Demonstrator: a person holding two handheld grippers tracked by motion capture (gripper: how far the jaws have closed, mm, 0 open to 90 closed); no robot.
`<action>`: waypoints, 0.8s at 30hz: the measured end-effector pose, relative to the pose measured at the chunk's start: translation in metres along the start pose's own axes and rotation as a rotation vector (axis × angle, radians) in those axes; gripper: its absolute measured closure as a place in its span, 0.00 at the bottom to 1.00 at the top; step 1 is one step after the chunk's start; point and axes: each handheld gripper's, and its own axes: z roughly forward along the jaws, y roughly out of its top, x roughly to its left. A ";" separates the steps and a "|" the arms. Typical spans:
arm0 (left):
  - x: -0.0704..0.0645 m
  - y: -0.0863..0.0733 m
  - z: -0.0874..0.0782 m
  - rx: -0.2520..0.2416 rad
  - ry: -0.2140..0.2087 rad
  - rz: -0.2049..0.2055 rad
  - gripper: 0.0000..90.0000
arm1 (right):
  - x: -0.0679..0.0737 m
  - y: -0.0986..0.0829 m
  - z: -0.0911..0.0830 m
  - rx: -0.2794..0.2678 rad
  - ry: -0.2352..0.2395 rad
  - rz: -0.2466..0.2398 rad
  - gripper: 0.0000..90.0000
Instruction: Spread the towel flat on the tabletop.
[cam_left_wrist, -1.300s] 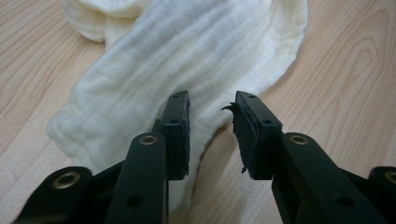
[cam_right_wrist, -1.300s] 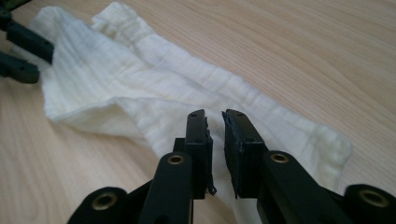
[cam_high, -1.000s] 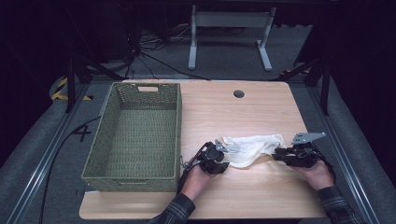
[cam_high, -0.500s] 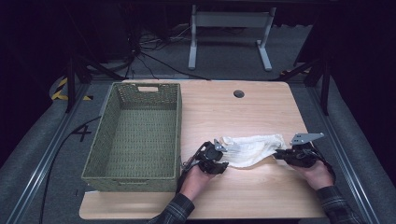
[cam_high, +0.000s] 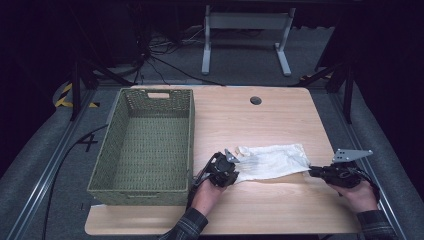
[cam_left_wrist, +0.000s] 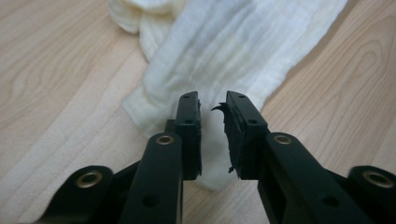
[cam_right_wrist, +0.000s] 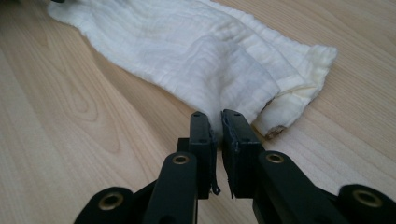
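Observation:
A cream-white cloth (cam_high: 272, 160) lies stretched across the front of the wooden table (cam_high: 260, 120), its length running left to right. My left gripper (cam_high: 231, 165) sits at the cloth's left end. In the left gripper view the cloth (cam_left_wrist: 233, 46) fills the narrow gap between the jaws of the left gripper (cam_left_wrist: 213, 100), which are shut on its edge. My right gripper (cam_high: 312, 172) is at the cloth's right end. There the cloth (cam_right_wrist: 187, 56) rises in a pinched ridge into the nearly touching jaws of the right gripper (cam_right_wrist: 215, 116).
A large green woven basket (cam_high: 190, 140) stands empty on the left half of the table, close beside my left hand. A round cable hole (cam_high: 256, 100) is near the far edge. The table's right edge lies just beyond my right gripper.
My right gripper has drawn slightly right and toward me with the cloth's end, so the cloth lies longer and flatter. The left gripper has stayed in place.

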 end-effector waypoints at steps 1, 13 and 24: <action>-0.003 0.000 0.000 0.004 -0.002 0.008 0.88 | 0.001 -0.001 -0.002 -0.003 0.003 -0.004 0.91; -0.009 -0.008 0.000 0.091 -0.016 0.014 0.97 | 0.008 -0.012 -0.009 0.016 0.037 -0.020 0.94; -0.033 -0.031 -0.018 0.119 -0.062 0.039 0.97 | 0.029 -0.033 -0.019 0.040 0.129 -0.051 0.90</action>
